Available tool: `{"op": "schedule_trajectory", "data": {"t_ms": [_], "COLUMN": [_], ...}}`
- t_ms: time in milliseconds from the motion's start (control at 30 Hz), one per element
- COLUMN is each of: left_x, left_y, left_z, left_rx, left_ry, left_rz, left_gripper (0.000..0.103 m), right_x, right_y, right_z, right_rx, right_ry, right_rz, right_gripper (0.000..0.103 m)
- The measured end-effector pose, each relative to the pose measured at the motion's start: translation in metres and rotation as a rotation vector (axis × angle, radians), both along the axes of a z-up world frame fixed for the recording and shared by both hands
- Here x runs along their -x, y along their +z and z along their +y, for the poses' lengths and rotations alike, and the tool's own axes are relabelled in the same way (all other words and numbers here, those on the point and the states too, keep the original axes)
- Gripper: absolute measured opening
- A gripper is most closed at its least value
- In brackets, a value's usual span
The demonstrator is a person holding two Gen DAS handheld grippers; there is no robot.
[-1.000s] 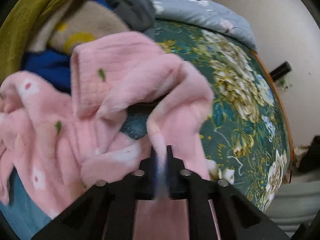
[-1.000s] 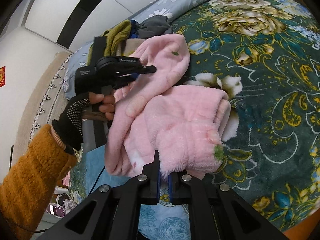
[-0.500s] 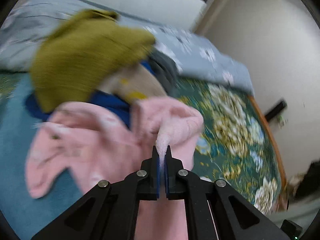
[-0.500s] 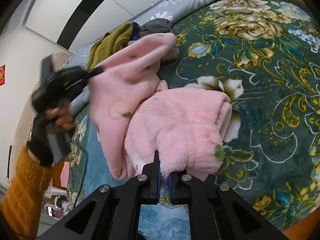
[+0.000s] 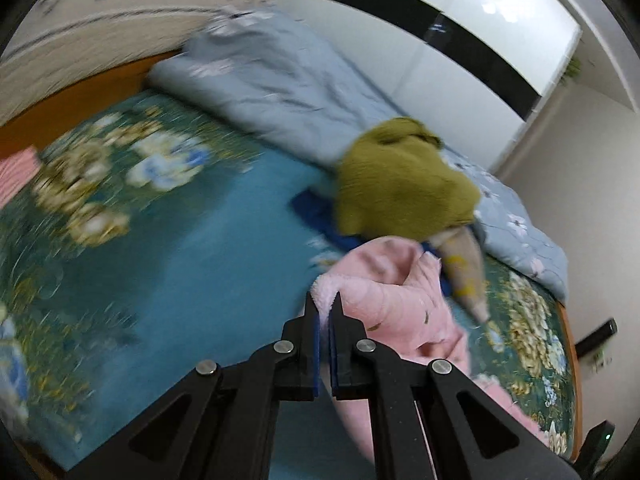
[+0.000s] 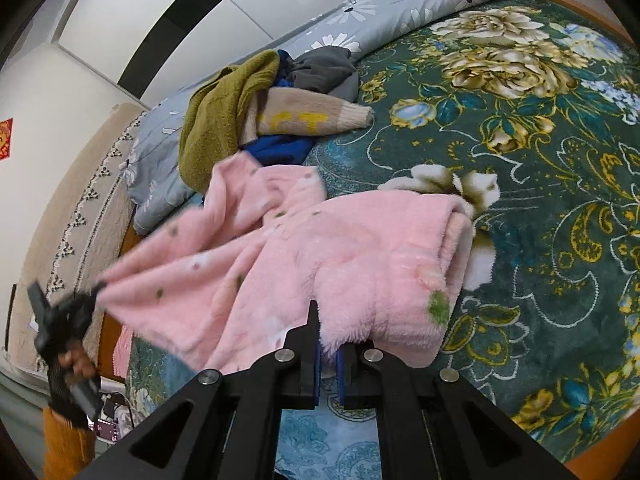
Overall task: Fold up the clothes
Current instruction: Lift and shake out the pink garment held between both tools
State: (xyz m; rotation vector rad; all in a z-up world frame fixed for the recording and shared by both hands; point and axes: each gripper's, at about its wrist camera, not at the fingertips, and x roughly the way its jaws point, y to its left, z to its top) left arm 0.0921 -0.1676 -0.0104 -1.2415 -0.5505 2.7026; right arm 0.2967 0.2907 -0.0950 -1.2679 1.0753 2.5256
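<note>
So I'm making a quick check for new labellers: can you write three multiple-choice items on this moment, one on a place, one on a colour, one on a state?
1. Where does the olive garment lie?
A. on the clothes pile
B. on the floor
C. in the right gripper

2. What colour is the garment held by both grippers?
A. grey
B. pink
C. blue

3. How does the left gripper stand?
A. wide open
B. shut on nothing
C. shut on the pink garment

Answers:
1. A: the olive garment tops the pile by the quilt.
2. B: the pink garment runs from the right gripper to the left gripper.
3. C: pink fleece sits pinched between its nearly closed fingers.
</note>
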Motion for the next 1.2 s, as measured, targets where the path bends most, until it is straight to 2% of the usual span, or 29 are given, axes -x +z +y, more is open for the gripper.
{"op": "schedule_trajectory", "data": {"t_ms": [167, 267, 333, 433, 500, 633, 767, 933, 1000, 1067, 1100, 1133, 1167, 1200], "left_x": [-0.049, -0.075, -0.086, -0.08, -0.076, -0.068, -0.034, 0.007, 0.011, 0.01, 0.009, 0.008, 0.006, 0.003], "left_y": [-0.038, -0.069, -0.09, -0.089, -0.088, -0.086, -0.033, 0.077, 0.113, 0.128, 0.133, 0.136, 0.126, 0.116], "left_z": [-0.053, -0.068, -0.072, -0.058, -0.048, -0.028, 0.002, 0.041, 0.051, 0.058, 0.061, 0.064, 0.067, 0.07], "left_rx": [-0.075, -0.103, -0.12, -0.145, -0.162, -0.195, -0.207, -0.177, -0.15, -0.145, -0.146, -0.145, -0.132, -0.119], "left_ry": [0.119, 0.16, 0.168, 0.142, 0.125, 0.091, 0.05, -0.032, -0.053, -0.068, -0.075, -0.082, -0.088, -0.093], "left_rz": [-0.073, -0.16, -0.222, -0.232, -0.238, -0.248, -0.128, 0.107, 0.199, 0.244, 0.258, 0.27, 0.254, 0.239], "left_gripper": [0.003, 0.003, 0.003, 0.003, 0.003, 0.003, 0.003, 0.003, 0.003, 0.003, 0.003, 0.003, 0.003, 0.003], "right_x": [0.001, 0.0, -0.002, 0.002, 0.009, 0.048, 0.085, 0.104, 0.096, 0.085, 0.079, 0.073, 0.067, 0.063], "right_y": [0.003, 0.006, 0.009, 0.023, 0.04, 0.105, 0.197, 0.326, 0.363, 0.384, 0.383, 0.379, 0.369, 0.349], "right_z": [-0.006, -0.004, 0.003, 0.021, 0.036, 0.066, 0.08, 0.088, 0.087, 0.083, 0.083, 0.084, 0.085, 0.088], "right_rx": [-0.021, -0.047, -0.044, -0.066, -0.101, -0.178, -0.295, -0.447, -0.482, -0.533, -0.548, -0.56, -0.564, -0.556], "right_ry": [-0.021, -0.037, -0.064, -0.102, -0.126, -0.12, -0.117, -0.155, -0.163, -0.159, -0.157, -0.155, -0.151, -0.148], "right_rz": [-0.012, -0.021, -0.02, -0.021, -0.02, 0.047, 0.173, 0.389, 0.47, 0.515, 0.516, 0.514, 0.5, 0.463], "right_gripper": [0.006, 0.006, 0.006, 0.006, 0.005, 0.004, 0.004, 0.004, 0.004, 0.004, 0.004, 0.004, 0.004, 0.004]}}
